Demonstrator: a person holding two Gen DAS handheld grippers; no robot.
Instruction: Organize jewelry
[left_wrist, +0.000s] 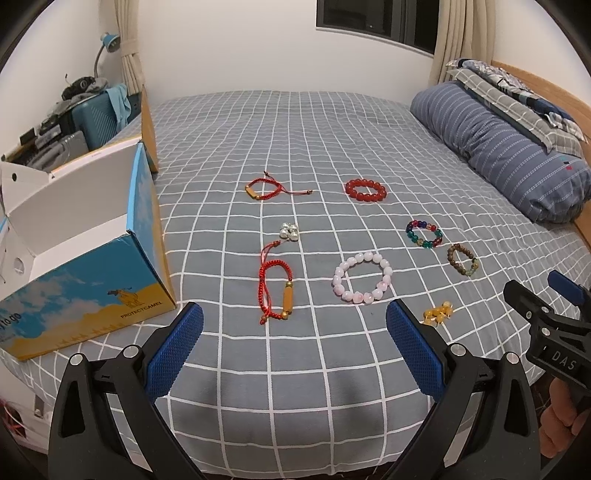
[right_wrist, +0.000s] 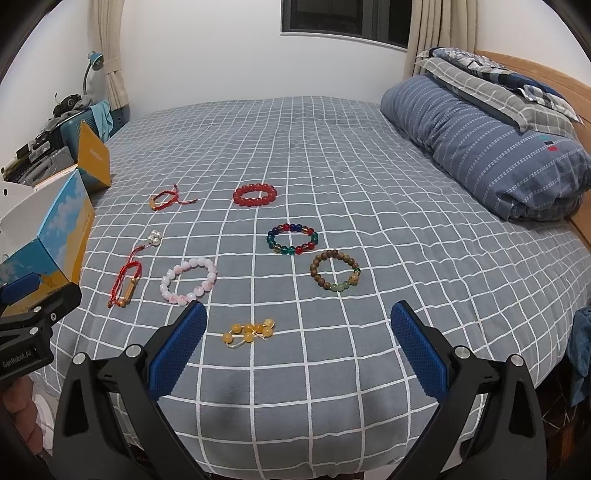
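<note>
Several bracelets lie on the grey checked bed. A red cord bracelet with silver beads lies ahead of my open, empty left gripper. A pink bead bracelet, red bead bracelet, second red cord bracelet, multicolour bracelet and brown wooden bracelet lie farther out. A yellow bead strand lies just ahead of my open, empty right gripper. An open blue and yellow box stands at the left.
A folded blue striped quilt and pillows lie at the right by the wooden headboard. A suitcase and clutter stand beyond the bed's left edge. The near bed edge runs below both grippers.
</note>
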